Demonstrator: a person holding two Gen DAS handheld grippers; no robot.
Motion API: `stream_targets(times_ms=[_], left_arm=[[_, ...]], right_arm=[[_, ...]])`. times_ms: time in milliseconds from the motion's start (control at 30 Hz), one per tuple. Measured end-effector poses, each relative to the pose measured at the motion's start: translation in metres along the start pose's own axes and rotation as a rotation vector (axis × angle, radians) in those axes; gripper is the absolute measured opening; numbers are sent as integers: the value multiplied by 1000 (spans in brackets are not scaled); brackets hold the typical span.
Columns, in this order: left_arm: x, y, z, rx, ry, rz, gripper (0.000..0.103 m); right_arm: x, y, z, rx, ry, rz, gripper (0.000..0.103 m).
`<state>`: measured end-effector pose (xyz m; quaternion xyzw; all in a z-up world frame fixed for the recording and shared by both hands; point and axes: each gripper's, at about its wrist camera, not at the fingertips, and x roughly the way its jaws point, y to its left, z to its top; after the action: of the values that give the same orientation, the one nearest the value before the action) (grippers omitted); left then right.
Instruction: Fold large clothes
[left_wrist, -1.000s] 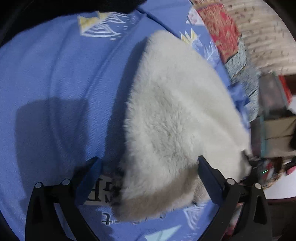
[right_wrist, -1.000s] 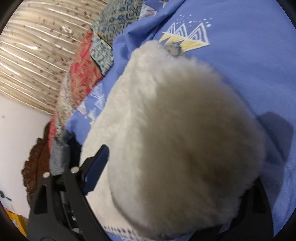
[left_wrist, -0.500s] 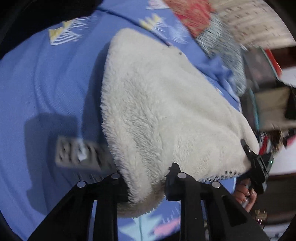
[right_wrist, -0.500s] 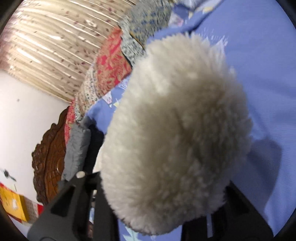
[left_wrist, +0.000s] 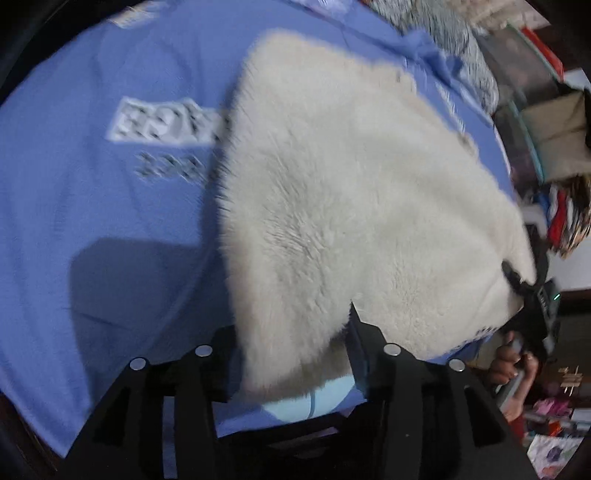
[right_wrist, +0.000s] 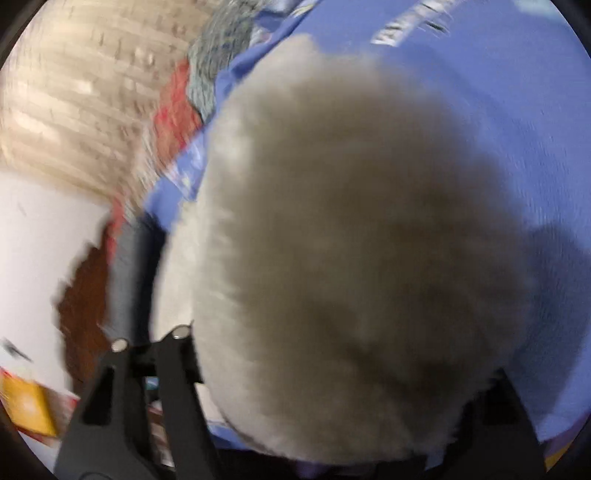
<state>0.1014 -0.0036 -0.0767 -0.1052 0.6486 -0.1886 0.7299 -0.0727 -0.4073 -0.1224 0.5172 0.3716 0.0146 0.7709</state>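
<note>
A cream fleece garment (left_wrist: 343, 192) lies on a blue printed bedsheet (left_wrist: 92, 192). My left gripper (left_wrist: 291, 343) is shut on the garment's near corner, with the fleece bunched between the jaws. In the right wrist view the same fleece (right_wrist: 351, 240) fills the middle of the frame and bulges over my right gripper (right_wrist: 332, 369), which is shut on it; its right finger is mostly hidden. The right gripper also shows in the left wrist view (left_wrist: 532, 295), gripping the garment's other near corner, with the person's hand below it.
The blue sheet (right_wrist: 517, 110) spreads around the garment. Patterned red and grey bedding (right_wrist: 184, 99) and a beige curtain (right_wrist: 74, 85) lie beyond. A carved wooden headboard (right_wrist: 85, 306) stands at left. Stacked boxes and clutter (left_wrist: 546, 122) sit past the bed's right edge.
Both grippers went from open around the fleece edge to shut on it. They have since lifted and pulled the garment toward me; both views are motion-blurred.
</note>
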Motion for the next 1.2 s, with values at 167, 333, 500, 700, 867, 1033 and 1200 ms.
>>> stream_targets(times_ms=[167,333,500,700,867,1033,1200], left_arm=[[-62,24,8,-72,-175,-29,69],[-49,-48,43,83,-172,-155,69],[10,-126,58,183,-71,-278,69],[97,-142,70,154,15,-124,64],[93,-164,48,343,-68,19,64],[63,-146,46,307,-44,-41,64],[13,-95,38,221,-95,-172,64]], right_arm=[[-4,-6,2,29,-25,54,68],[-6,-11,1,77,-70,85,68],[-16,-5,-5,58,-114,35,68],[-24,9,-10,-28,-127,-53,54],[-28,56,-13,-271,-150,-134,36],[-17,115,-20,-494,-172,-216,35],[-16,110,-32,-524,-145,-280,35]])
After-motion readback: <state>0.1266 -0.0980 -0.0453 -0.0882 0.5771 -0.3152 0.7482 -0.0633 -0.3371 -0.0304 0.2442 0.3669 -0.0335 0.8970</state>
